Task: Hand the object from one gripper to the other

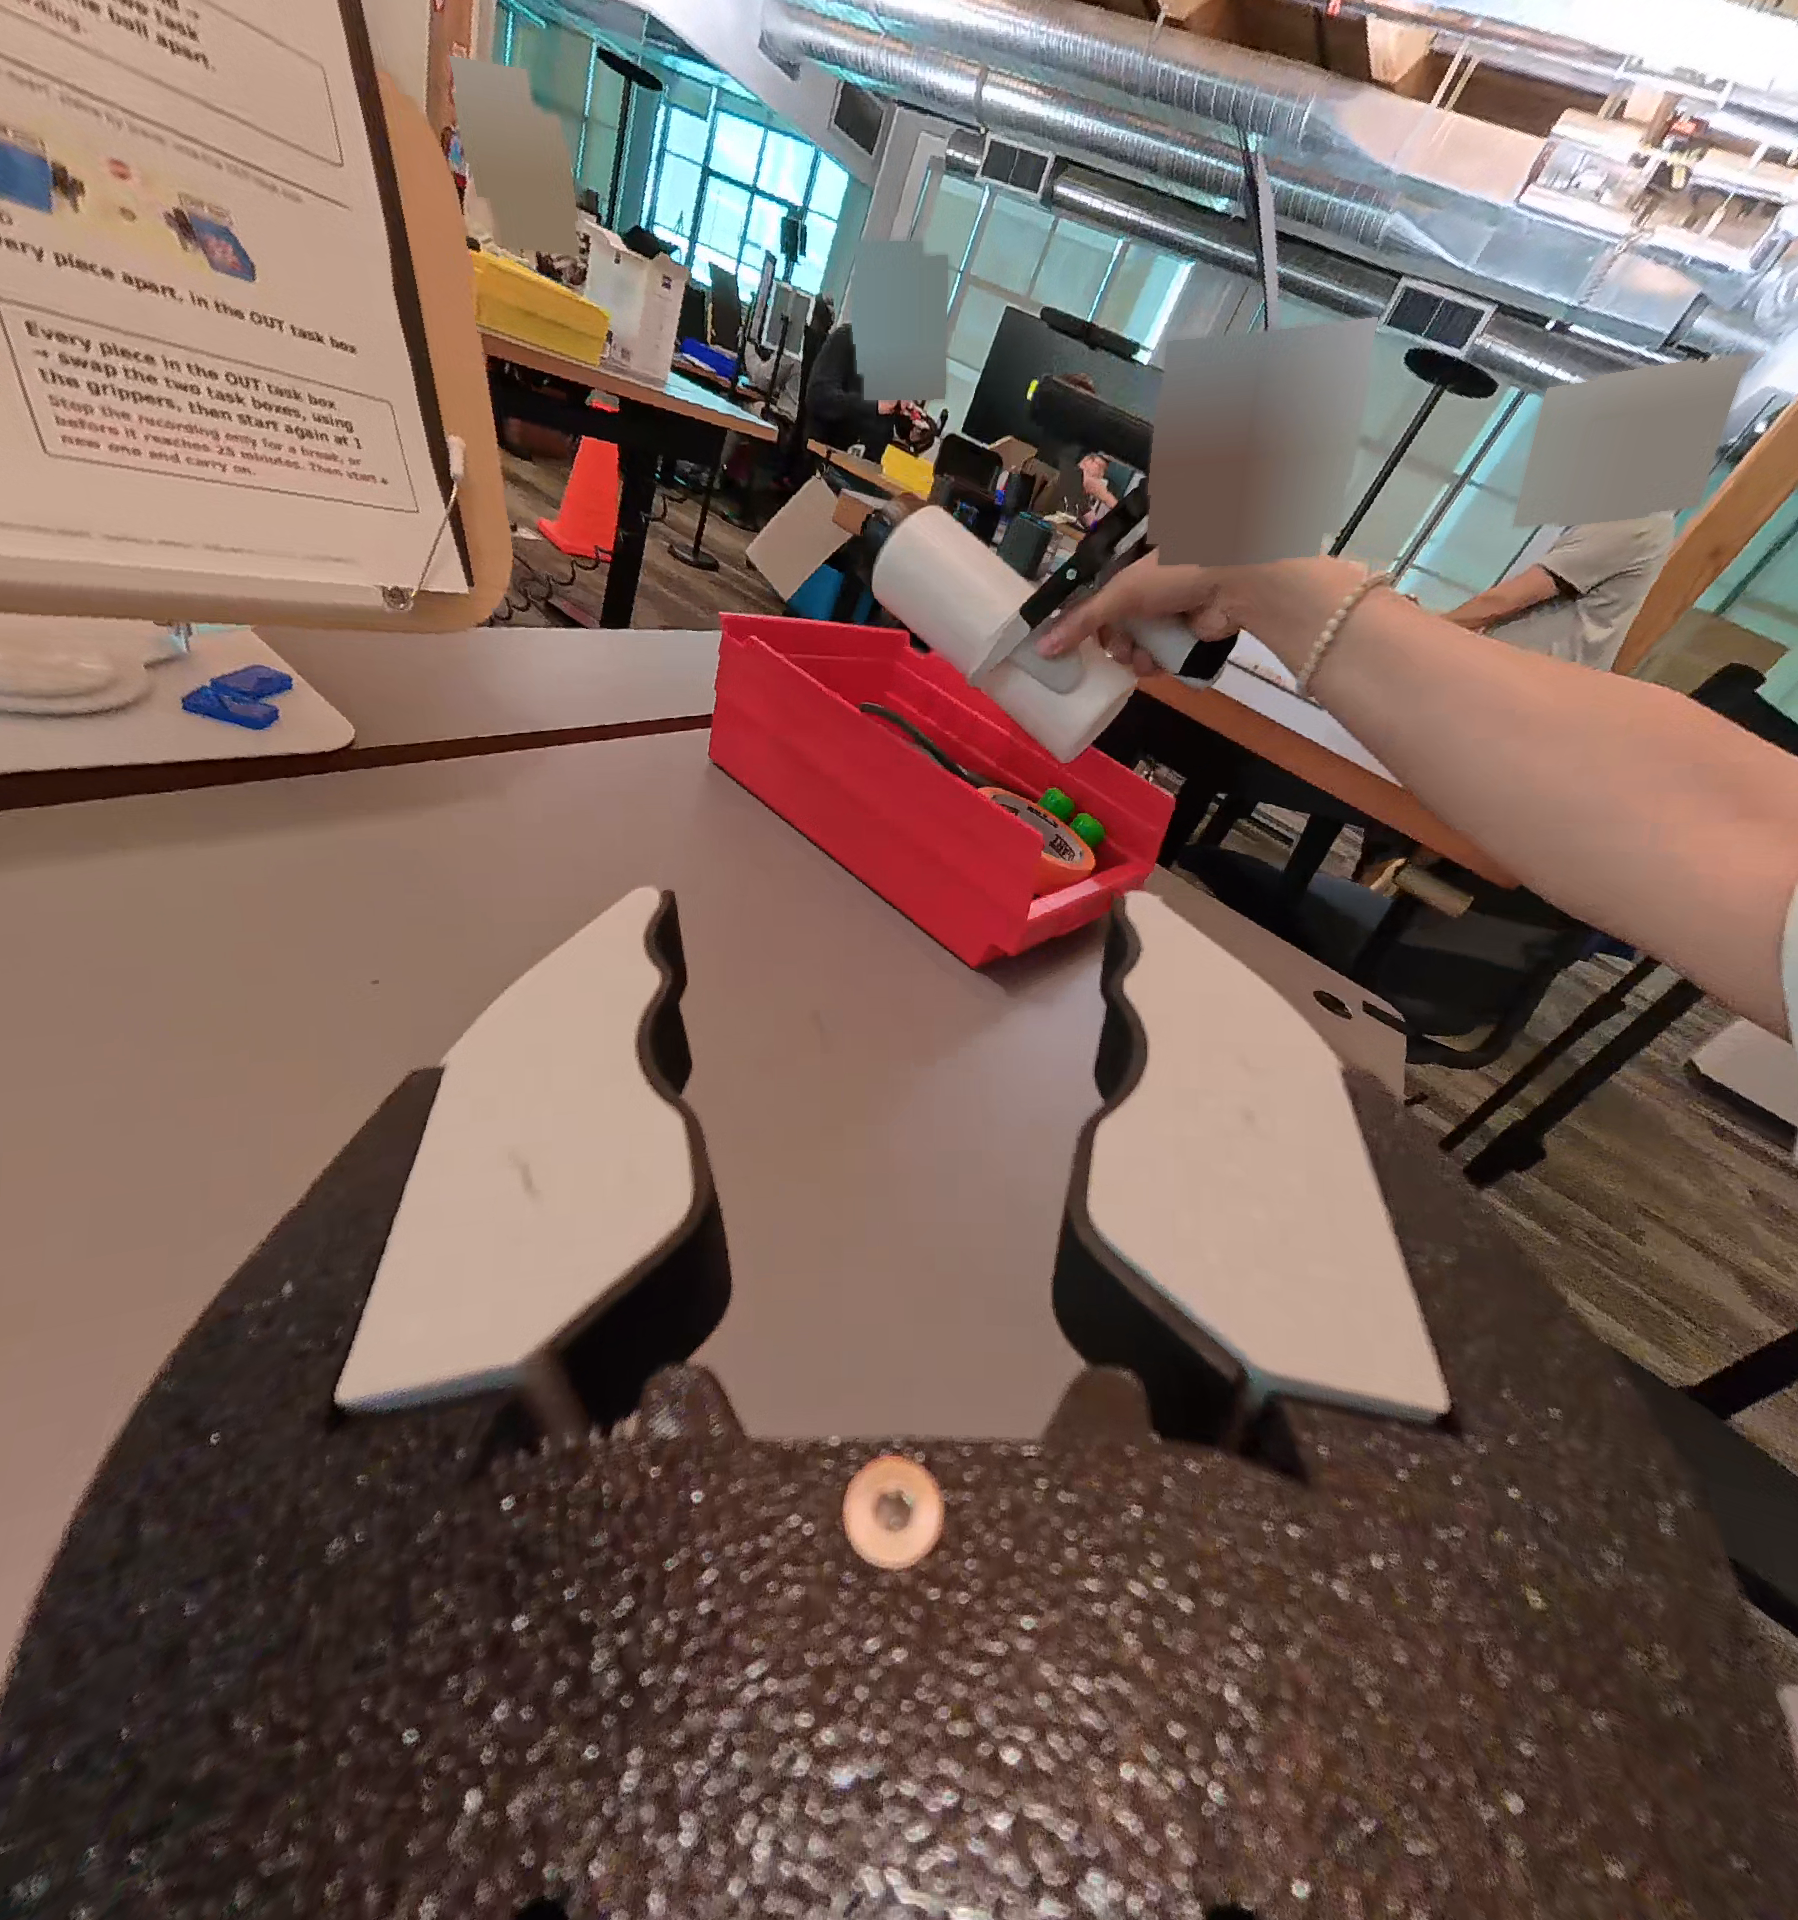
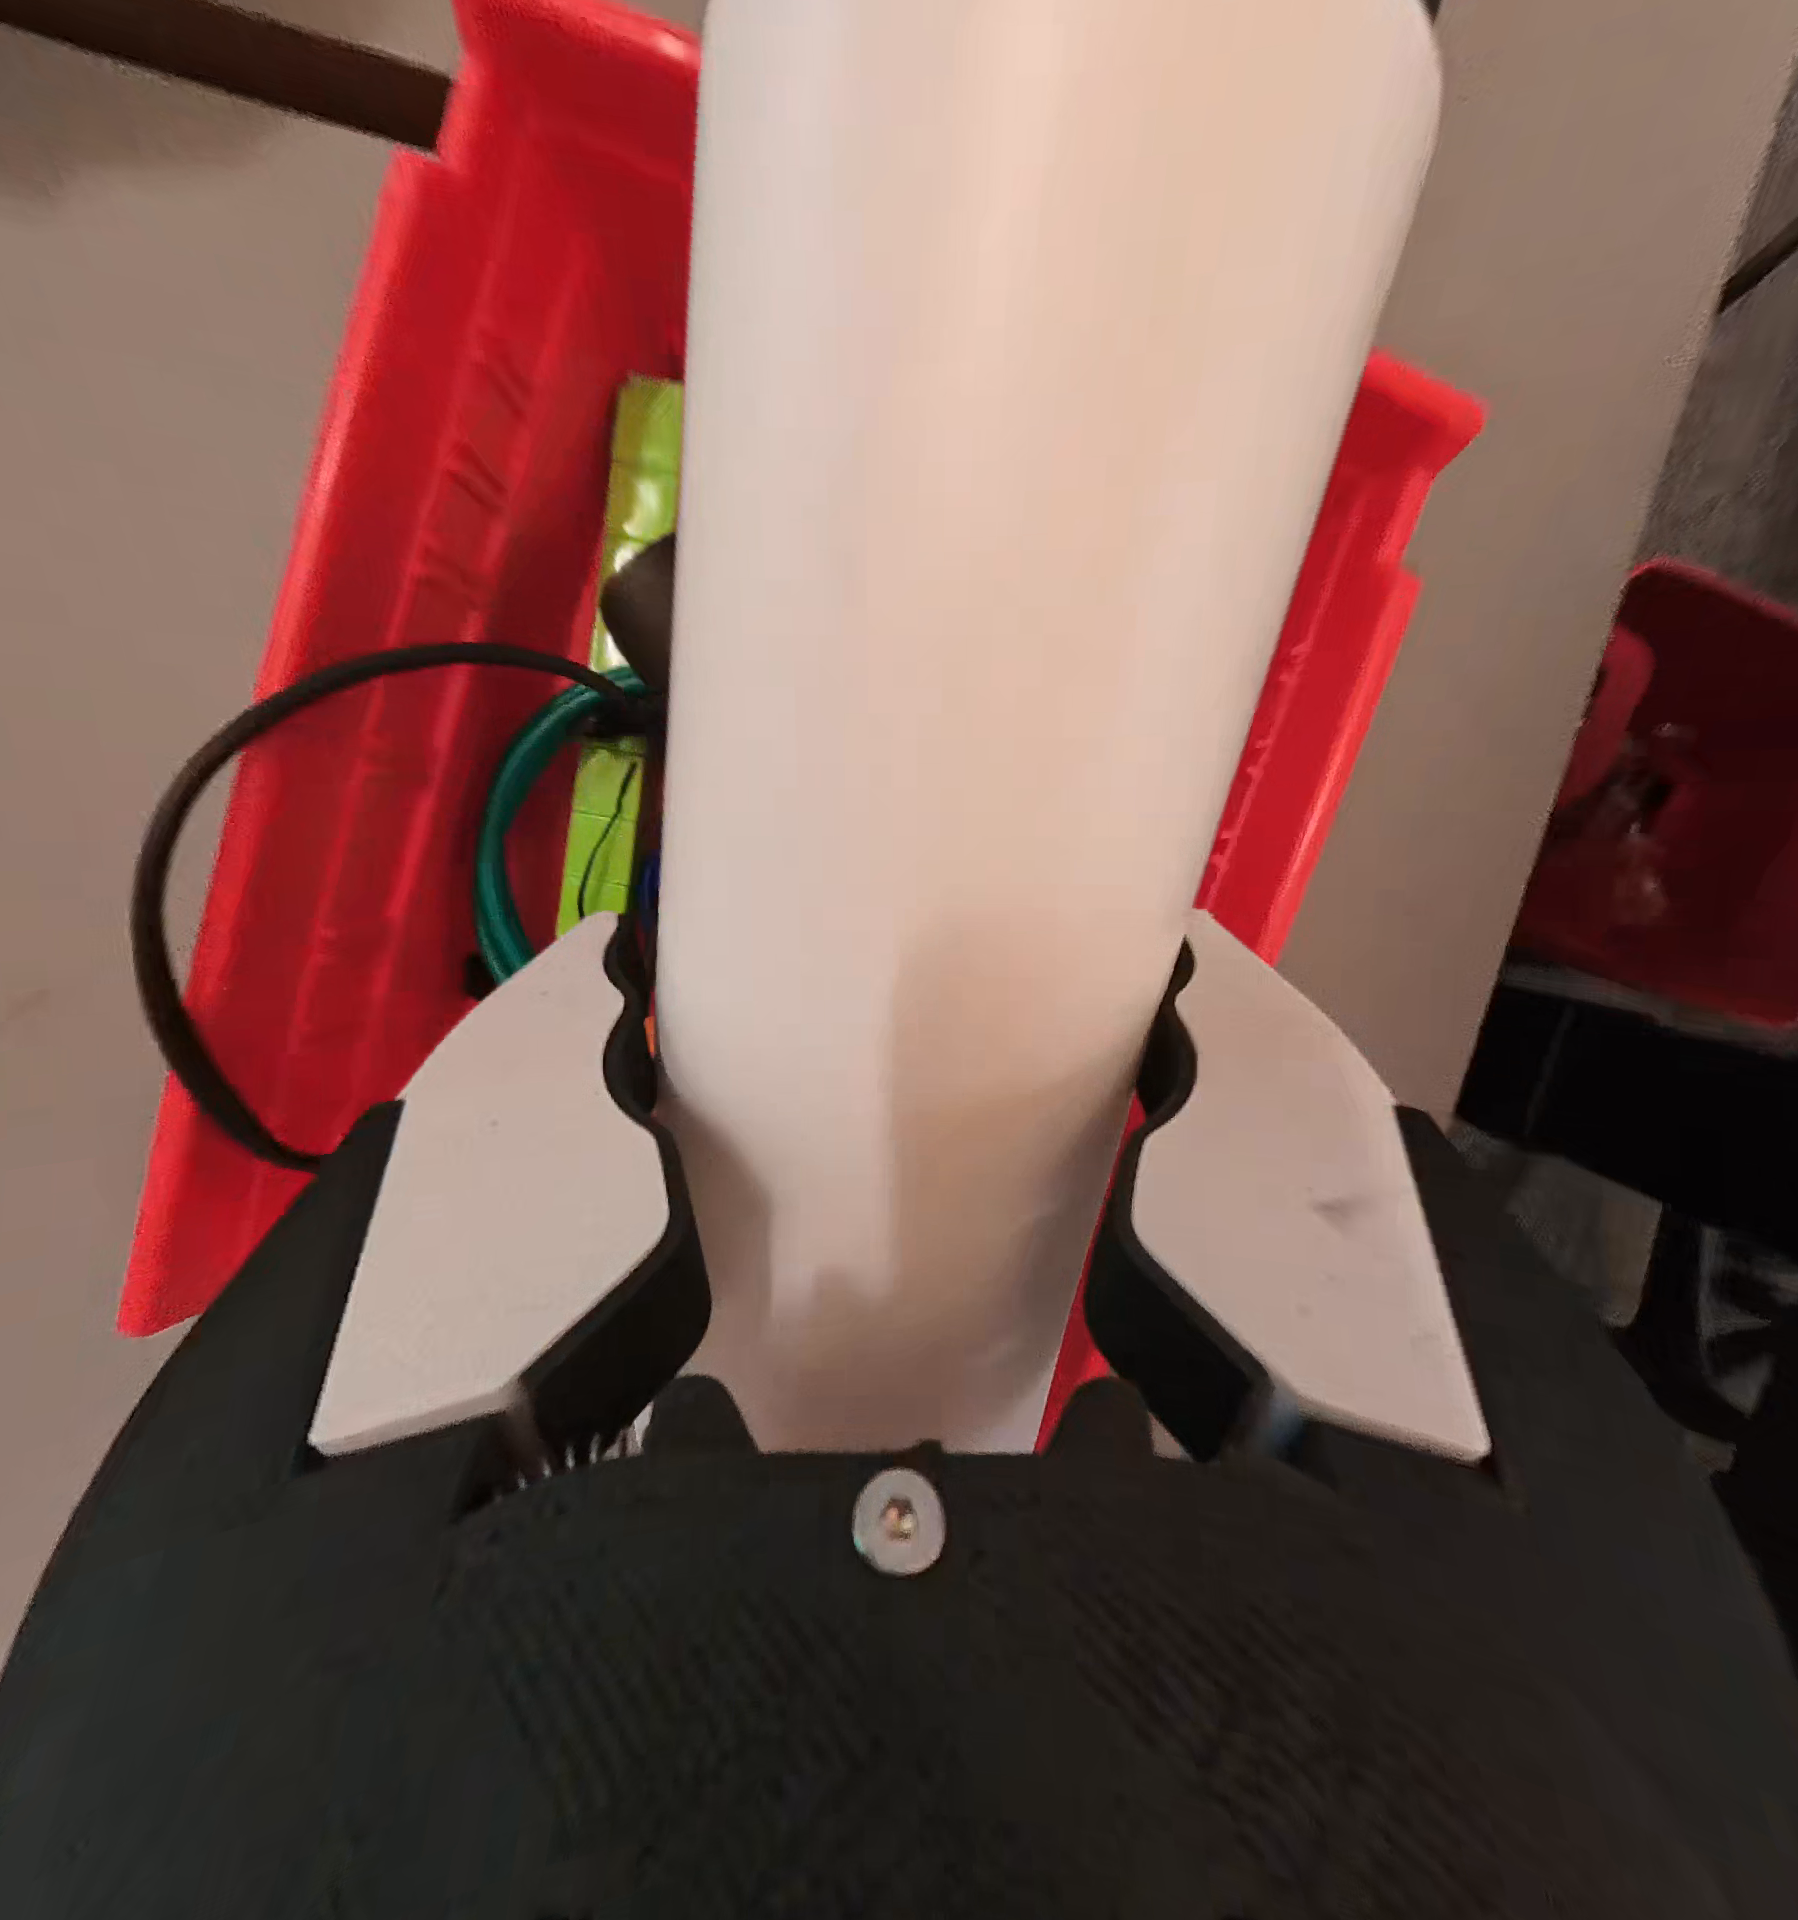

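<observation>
**White bottle in your right tongs, above the red bin**

Left wrist view: your left tongs [image 1: 890, 1049] are released, their two fingers spread wide with only bare table [image 1: 251, 987] between them. Beyond the fingertips sits the red bin [image 1: 874, 821], near the table's far edge. Inside the bin you can see an orange roll of tape [image 1: 1040, 842], two green caps [image 1: 1071, 816] and a black cord [image 1: 916, 743]. Above the bin, your right hand [image 1: 1144, 613] holds the right tongs, which are partly hidden there, around a white bottle [image 1: 962, 587] that hangs tilted in the air, clear of the bin.

Right wrist view: your right tongs [image 2: 900, 997] are clenched on the white bottle [image 2: 978, 623], both fingers pressing against its sides near its lower end. The bottle runs straight away from the camera and covers most of the red bin [image 2: 375, 644] lying below it. At the bin's left side, a black cord [image 2: 199, 810] loops out over the wall, and a green cable [image 2: 505, 831] curls inside beside a lime-green strip [image 2: 625, 499].
</observation>
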Tool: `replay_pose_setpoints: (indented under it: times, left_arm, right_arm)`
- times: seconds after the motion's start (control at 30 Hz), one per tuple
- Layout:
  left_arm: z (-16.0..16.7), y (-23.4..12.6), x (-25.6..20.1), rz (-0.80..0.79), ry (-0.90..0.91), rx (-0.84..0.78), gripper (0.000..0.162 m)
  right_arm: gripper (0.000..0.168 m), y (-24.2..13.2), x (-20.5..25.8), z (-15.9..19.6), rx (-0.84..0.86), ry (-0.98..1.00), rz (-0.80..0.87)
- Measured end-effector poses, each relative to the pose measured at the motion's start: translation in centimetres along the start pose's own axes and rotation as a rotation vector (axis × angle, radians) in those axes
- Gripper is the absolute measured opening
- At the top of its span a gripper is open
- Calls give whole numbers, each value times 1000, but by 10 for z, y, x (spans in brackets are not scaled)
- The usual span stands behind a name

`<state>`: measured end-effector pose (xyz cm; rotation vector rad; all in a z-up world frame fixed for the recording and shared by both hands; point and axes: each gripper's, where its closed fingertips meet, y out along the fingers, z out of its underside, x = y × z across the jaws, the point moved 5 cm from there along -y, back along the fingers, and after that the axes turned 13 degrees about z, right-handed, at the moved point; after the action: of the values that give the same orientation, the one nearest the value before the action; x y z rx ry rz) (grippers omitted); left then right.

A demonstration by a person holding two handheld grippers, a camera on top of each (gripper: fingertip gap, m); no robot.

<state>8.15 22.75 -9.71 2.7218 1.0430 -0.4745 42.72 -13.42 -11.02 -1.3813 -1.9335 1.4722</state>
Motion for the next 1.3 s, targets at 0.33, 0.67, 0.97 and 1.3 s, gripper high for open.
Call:
replay_pose_setpoints:
  times: [0.33,0.67,0.97,1.3]
  left_arm:
    - [0,-17,4,-17,97,144,79]
    - [-13,-53,33,-105,80,120,82]
    - [-63,-155,122,-573,114,226,72]
    - [-104,-170,241,-697,-28,497,65]
  right_arm:
    - [94,44,16,34,323,-19,-43]
    - [99,35,-11,20,176,-118,219]
    - [96,-49,25,25,-171,-261,96]
    - [91,-83,70,73,-54,-523,119]
